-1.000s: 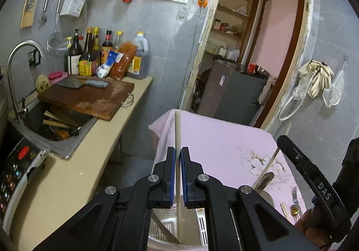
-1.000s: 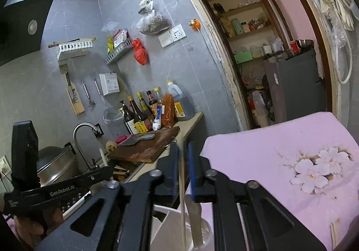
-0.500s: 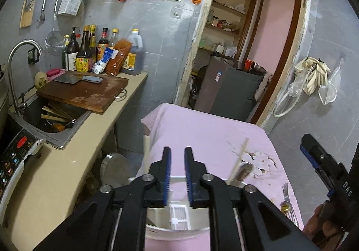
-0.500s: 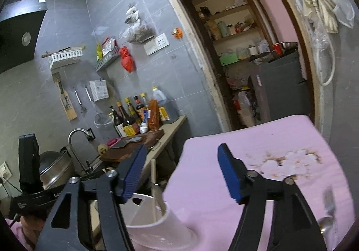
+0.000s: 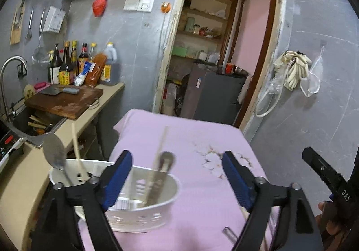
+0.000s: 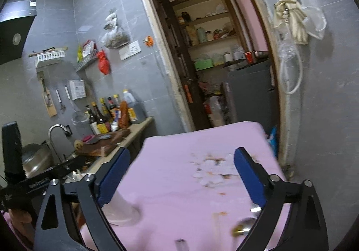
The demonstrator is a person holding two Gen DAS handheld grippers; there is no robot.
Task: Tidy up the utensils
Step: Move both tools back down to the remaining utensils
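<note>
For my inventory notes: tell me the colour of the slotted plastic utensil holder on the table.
White; the slotted plastic utensil holder shows best in the left wrist view.

so the utensil holder [image 5: 143, 217] sits on the near left part of the table [image 5: 179, 138], with a spoon [image 5: 53, 154] and chopsticks [image 5: 77, 150] standing in it. counter [image 5: 107, 94] runs along the left, cutting board [image 5: 65, 100] on it, bottles [image 5: 67, 64] behind that, doorway [image 5: 215, 49] at the far end

A white slotted caddy [image 5: 143, 215] on pink cloth holds upright chopsticks [image 5: 77, 152] and spoons [image 5: 53, 153].
</note>
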